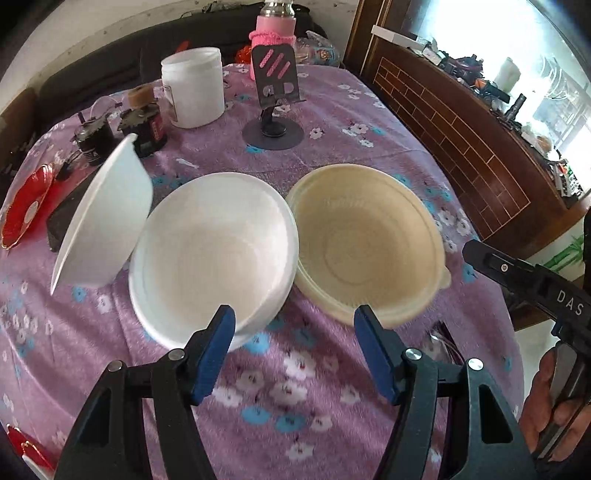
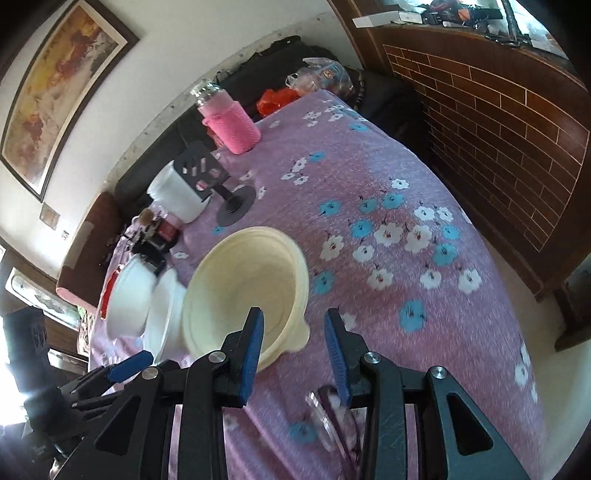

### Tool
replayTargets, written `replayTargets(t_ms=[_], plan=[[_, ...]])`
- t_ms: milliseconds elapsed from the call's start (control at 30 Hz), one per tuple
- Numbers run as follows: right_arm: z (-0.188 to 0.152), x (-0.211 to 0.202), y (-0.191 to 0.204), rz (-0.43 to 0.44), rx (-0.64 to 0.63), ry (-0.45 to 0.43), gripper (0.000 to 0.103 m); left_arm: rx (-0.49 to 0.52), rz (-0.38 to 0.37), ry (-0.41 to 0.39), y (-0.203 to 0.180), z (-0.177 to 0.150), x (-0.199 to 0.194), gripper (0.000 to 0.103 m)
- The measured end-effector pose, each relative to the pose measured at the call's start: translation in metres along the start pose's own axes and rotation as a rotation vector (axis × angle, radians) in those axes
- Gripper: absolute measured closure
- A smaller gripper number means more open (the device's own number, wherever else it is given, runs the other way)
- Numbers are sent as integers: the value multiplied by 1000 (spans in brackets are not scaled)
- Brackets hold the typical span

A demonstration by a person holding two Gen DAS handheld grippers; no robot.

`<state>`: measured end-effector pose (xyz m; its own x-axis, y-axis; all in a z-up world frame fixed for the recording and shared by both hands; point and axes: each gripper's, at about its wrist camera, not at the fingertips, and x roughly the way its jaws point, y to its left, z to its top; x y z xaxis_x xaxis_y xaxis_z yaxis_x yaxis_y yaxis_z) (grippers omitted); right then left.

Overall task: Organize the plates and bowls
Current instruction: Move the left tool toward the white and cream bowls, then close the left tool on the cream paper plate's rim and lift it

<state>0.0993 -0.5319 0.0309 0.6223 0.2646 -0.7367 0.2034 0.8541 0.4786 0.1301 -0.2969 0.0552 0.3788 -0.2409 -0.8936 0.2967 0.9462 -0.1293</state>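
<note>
We note both claws released, empty: left gripper (image 1: 293, 325) faces white bowl (image 1: 214, 254), right gripper (image 2: 295, 332) nearer cream bowl (image 2: 247, 288).

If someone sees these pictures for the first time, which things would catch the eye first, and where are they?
Two big bowls sit side by side mid-table on the purple flowered cloth: a white bowl and a cream bowl to its right. A third white bowl stands tipped on its edge at the left. Behind them a pink knitted bottle stands at the far edge.
</note>
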Motion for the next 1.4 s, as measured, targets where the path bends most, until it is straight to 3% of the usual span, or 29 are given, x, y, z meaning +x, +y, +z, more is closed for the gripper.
replayTargets(t_ms=[200,267,300,333,433,667,733,800,1033,1300,1367,1400], plan=[[8,30,-2,-15,-3,50,67,-28,-10,17,3,14,21,37],[8,39,-1,-17,-8,67,73,-39,-13,28,5,17,29,45],[9,43,1,-19,-12,75,87,-41,-25,38,6,20,33,56],[8,45,2,-20,-12,79,90,-41,-31,46,6,21,36,65],[6,43,4,-35,-10,66,91,-39,-39,50,6,23,40,72],[-13,13,3,2,6,48,94,-21,-53,33,9,18,22,71],[-21,5,3,0,3,48,94,-17,-38,27,10,13,16,55],[-30,-3,1,14,14,50,94,-7,-22,8,10,7,8,50],[-60,-39,-7,88,54,52,94,32,-55,-25,7,-25,-24,50],[-89,-51,-16,107,82,75,94,63,-94,22,-15,-34,0,51],[-89,-50,-18,99,93,73,94,71,-92,14,-23,-27,8,55],[-88,-49,-20,95,94,71,94,80,-91,18,-28,-24,13,65]])
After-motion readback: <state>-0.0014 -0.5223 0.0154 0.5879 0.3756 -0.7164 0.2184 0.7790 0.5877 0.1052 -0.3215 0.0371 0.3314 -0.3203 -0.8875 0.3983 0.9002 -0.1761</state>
